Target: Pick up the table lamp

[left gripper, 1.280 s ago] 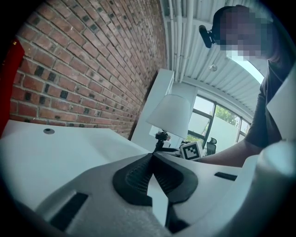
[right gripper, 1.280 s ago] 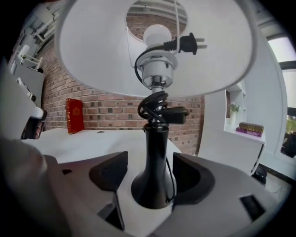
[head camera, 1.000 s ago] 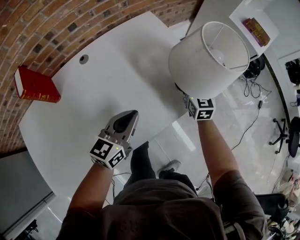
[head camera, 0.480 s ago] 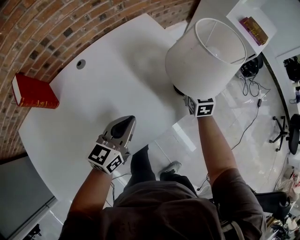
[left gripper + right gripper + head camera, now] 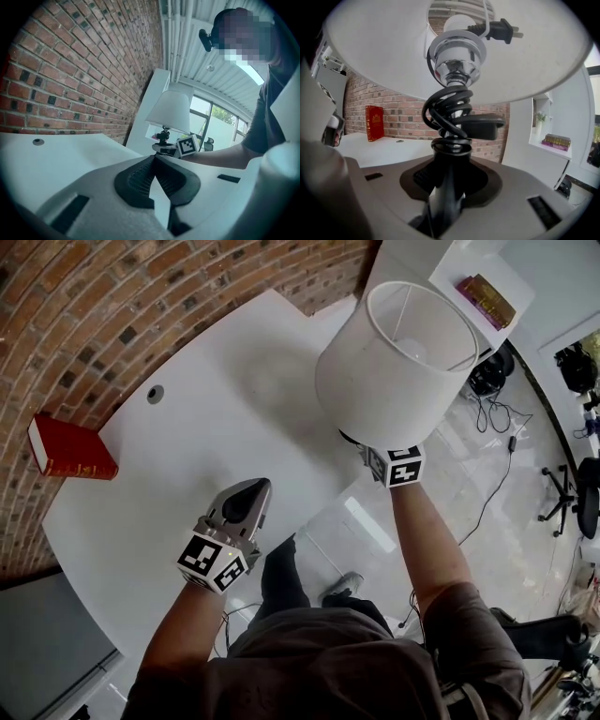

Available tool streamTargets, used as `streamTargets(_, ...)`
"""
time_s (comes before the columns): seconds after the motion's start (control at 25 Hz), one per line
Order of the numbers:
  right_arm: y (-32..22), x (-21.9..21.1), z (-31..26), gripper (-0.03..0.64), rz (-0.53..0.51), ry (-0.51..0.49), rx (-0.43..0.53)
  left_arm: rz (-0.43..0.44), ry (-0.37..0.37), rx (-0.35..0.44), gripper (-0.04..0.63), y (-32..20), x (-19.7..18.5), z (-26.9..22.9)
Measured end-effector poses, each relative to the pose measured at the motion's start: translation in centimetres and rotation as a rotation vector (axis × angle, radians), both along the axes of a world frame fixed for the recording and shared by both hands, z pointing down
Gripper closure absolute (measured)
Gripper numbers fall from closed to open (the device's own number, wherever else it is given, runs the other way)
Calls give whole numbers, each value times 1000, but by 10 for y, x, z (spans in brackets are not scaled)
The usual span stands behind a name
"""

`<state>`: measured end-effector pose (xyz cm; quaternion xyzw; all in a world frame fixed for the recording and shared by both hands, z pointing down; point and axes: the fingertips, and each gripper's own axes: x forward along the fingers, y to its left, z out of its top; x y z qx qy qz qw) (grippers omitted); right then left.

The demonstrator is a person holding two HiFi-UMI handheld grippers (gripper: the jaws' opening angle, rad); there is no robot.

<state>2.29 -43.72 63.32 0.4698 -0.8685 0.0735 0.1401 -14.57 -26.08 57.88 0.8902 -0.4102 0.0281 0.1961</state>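
Note:
The table lamp has a white drum shade (image 5: 394, 362) and a black stem with its cord wound round it (image 5: 450, 112); the plug (image 5: 499, 30) hangs inside the shade. My right gripper (image 5: 447, 187) has just been closing, and its jaws now press on the black stem (image 5: 445, 206). In the head view the shade hides most of this gripper (image 5: 380, 454) at the table's right edge. My left gripper (image 5: 251, 493) hovers over the white table (image 5: 216, 409), jaws together and empty. The left gripper view shows the lamp (image 5: 171, 112) ahead of the left gripper (image 5: 154, 161).
A red book (image 5: 70, 446) stands against the brick wall at the table's left end. A round cable hole (image 5: 155, 393) lies behind the left gripper. A white shelf with books (image 5: 483, 298) is behind the lamp. Cables and an office chair (image 5: 581, 502) are on the floor to the right.
The lamp and my right gripper have risen and shifted slightly left in the head view. My left gripper has lifted a little.

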Motion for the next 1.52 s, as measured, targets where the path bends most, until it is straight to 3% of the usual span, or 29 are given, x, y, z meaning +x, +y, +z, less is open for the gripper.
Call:
streamTargets(0.32,5,39,-47,500,51,30,34,66,-1,48,594,-9,35,-37)
streamTargets(0.52,15,80,-66,500,92,23,11,118,5,82,594,-17,68,-68)
streamTargets(0.76,27,132,-107,500,166,42,55,202,0,117,594,-20,110,-96)
streamTargets(1.52,133,339,-217,500,494,96,79,554,59,233,594,9,287,-193)
